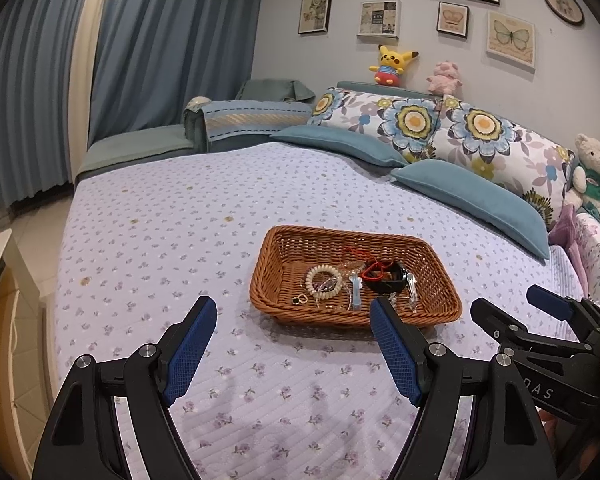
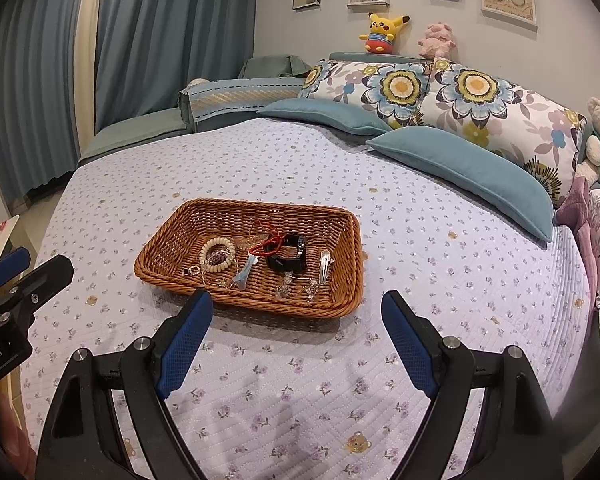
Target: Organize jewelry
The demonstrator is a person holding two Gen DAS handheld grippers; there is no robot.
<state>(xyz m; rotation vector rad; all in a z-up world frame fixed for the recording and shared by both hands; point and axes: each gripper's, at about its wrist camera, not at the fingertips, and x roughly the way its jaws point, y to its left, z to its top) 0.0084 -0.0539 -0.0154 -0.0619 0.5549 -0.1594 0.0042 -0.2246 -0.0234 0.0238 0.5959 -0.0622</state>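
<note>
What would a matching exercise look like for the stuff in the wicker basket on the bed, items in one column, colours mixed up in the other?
Column one:
1. beaded bracelet
2. cord
3. chunky bracelet
4. hair clip

Column two:
A. black
B. silver
C. cream
D. red

Pairs: 1-C, 2-D, 3-A, 4-B. All four lie inside the basket, and both claws, left and right, are open and hold nothing.

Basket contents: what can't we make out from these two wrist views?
- Small clear pieces at the near end of the basket: too small to identify, right wrist view.
- Basket's near rim: partly covered by the left tool finger, left wrist view.
- Right tool: open, holds nothing.
</note>
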